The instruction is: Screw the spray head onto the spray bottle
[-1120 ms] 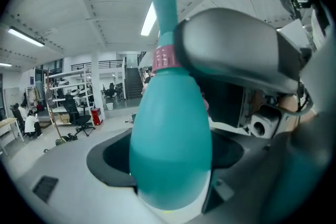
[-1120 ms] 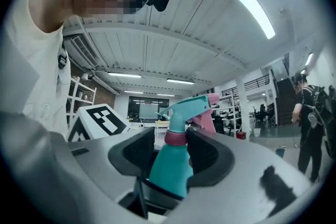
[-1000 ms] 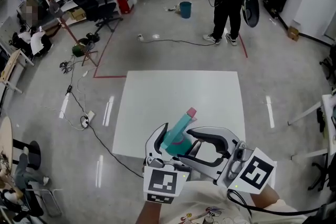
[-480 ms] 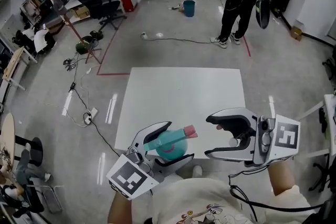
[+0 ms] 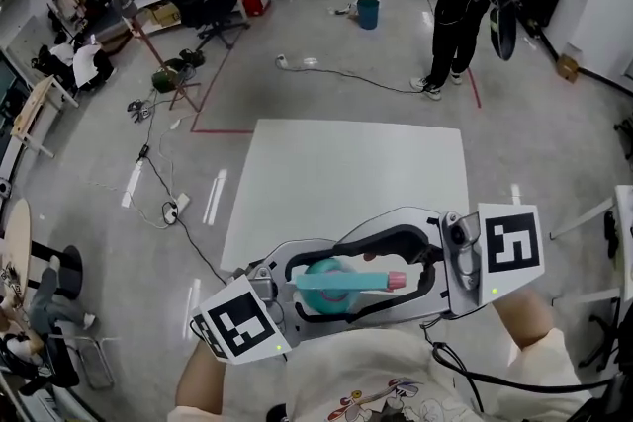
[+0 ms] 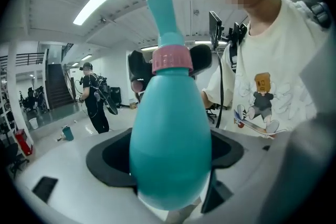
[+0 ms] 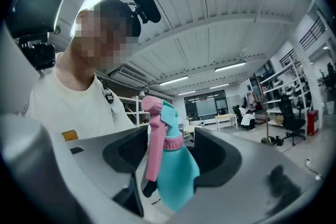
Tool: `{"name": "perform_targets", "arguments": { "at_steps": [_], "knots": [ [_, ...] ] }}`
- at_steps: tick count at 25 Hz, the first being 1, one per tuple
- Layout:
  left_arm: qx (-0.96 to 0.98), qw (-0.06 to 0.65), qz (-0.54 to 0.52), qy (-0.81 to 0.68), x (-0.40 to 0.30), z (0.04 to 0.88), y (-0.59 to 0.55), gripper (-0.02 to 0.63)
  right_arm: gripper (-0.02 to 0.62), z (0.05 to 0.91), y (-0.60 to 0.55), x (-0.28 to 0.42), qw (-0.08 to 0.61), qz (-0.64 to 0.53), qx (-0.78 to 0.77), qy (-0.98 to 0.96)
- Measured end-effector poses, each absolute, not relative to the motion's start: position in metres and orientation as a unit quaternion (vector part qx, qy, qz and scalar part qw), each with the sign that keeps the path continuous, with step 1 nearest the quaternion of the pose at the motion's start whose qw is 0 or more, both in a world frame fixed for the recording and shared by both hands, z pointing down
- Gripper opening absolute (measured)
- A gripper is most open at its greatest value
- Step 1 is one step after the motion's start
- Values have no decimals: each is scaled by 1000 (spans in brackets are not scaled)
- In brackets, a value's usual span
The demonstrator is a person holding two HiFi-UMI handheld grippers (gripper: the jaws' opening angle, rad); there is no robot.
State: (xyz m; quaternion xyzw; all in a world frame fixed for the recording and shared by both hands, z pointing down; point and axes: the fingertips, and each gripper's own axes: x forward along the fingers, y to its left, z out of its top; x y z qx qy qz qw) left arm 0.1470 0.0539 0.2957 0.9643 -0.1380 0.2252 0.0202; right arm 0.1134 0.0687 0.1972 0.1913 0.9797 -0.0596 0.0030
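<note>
While my left gripper clamps the teal spray bottle, pink-tipped spray head toward 3 o'clock, my right gripper jaws are opening around it, not pinching; regrip the pink collar squarely, then twist.

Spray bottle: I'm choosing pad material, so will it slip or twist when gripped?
Probably slippery: the spray bottle has a smooth, egg-shaped teal body that tapers both ways. It likely rolls if laid down, being round. The pink trigger looks thin, so pushing there may flex it.
</note>
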Motion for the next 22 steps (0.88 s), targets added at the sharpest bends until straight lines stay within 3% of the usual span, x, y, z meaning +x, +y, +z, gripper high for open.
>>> {"name": "perform_targets", "arguments": {
  "at_steps": [7,8,10,22],
  "knots": [
    [964,18,242,-107,159,301,61,403,259,207,81,112,-21,-64,243,968],
    [964,17,244,-101,160,302,62,403,246,208,81,112,-22,-60,243,968],
    [965,21,245,-93,161,304,62,403,147,209,77,113,-23,-51,233,971],
    [958,74,217,-174,159,325,34,403,132,234,49,109,-34,-34,158,986]
  ]
}}
